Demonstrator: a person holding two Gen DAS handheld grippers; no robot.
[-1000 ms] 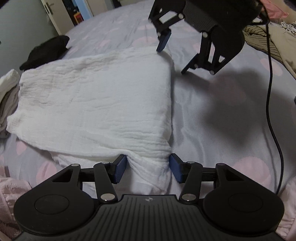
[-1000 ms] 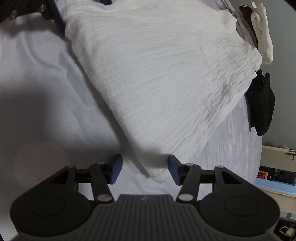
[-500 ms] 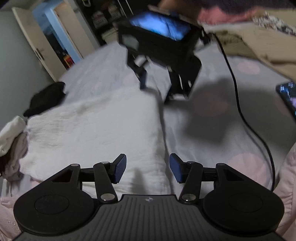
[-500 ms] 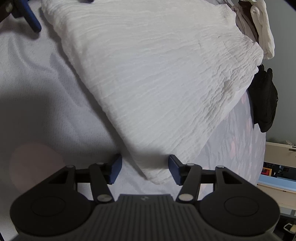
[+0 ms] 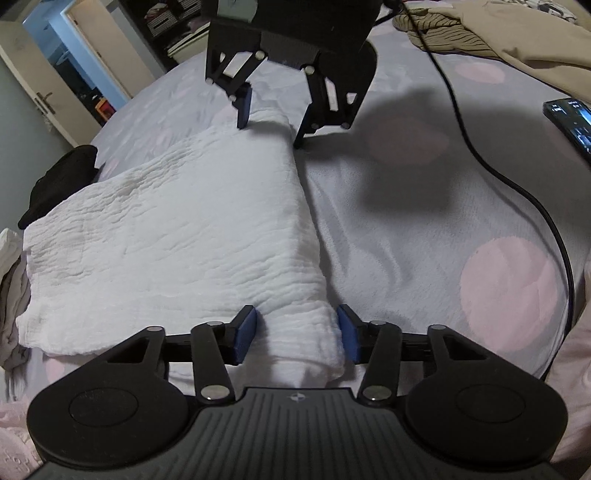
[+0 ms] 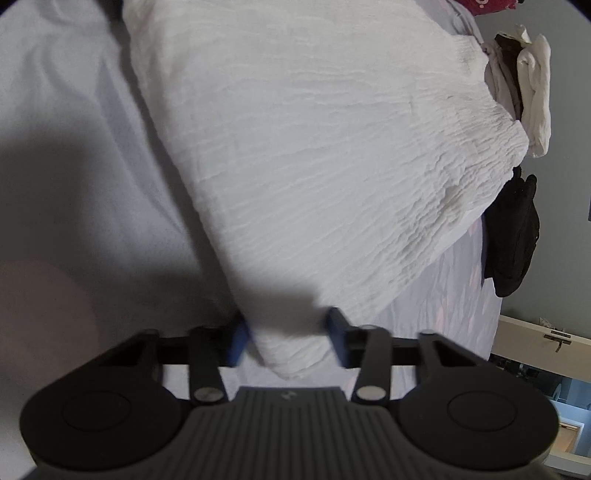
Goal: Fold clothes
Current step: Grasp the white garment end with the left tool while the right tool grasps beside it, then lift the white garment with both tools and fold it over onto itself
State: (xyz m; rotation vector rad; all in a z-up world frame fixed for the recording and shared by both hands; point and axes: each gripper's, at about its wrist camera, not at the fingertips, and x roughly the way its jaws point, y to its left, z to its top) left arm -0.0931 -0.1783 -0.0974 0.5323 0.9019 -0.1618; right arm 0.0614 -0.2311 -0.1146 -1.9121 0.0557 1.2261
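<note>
A white crinkled cloth (image 5: 184,229) (image 6: 314,147) lies folded flat on the lilac bed sheet (image 5: 406,240). My left gripper (image 5: 297,332) straddles the cloth's near corner. Its jaws are closing, the corner bunches up between the blue pads, and the cloth still rests on the bed. At the far corner stands my right gripper (image 5: 271,131) (image 6: 288,334), fingers pointing down on either side of the fabric. Its jaws are closing too. The corner sits between its pads, which look blurred in the right wrist view.
A black cable (image 5: 517,184) runs across the sheet to the right, past a lit phone (image 5: 570,118). Beige and striped clothes (image 5: 498,33) are heaped at the far right. A black garment (image 5: 59,184) (image 6: 513,236) and pale clothes (image 6: 524,81) lie beyond the cloth, near an open door (image 5: 44,92).
Both pairs of jaws have narrowed around the cloth's corners. The left wrist view swung up and rolled, then settled lower on the near corner. The right gripper now straddles the far corner.
</note>
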